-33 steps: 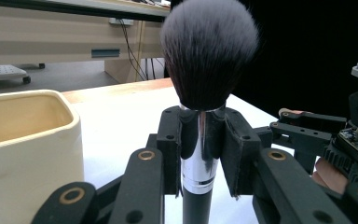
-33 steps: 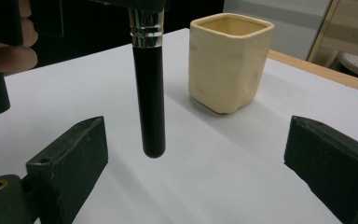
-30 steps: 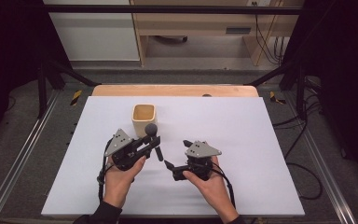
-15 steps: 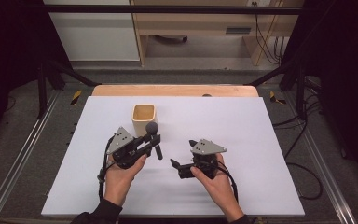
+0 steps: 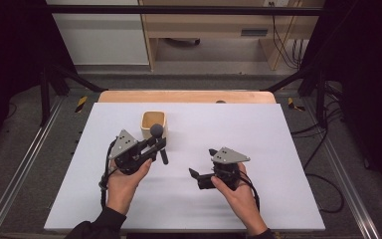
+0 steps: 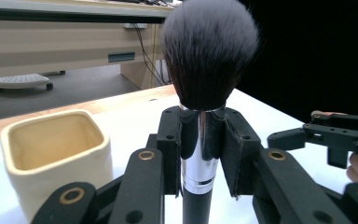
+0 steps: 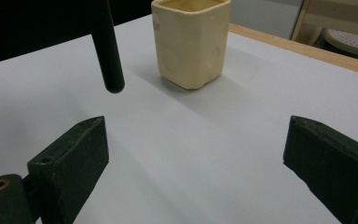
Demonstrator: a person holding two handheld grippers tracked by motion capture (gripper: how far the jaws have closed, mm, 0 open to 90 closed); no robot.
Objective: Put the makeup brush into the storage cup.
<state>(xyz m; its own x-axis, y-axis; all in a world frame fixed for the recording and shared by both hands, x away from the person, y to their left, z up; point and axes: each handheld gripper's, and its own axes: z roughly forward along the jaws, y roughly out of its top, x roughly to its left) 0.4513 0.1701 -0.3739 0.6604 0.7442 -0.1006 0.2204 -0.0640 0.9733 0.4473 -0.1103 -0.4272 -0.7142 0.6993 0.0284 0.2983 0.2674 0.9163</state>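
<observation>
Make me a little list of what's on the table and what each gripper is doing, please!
held thing: brush, upright, bristles up
left gripper: shut on the brush's handle
right gripper: open, nothing between its jaws
cup: cream, square, standing on the table, looks empty
brush and cup: apart, brush beside the cup
table: white sheet over a wooden top

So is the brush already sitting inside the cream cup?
No, the brush is clamped upright in the left gripper, beside the cream cup, which has nothing in it.
</observation>
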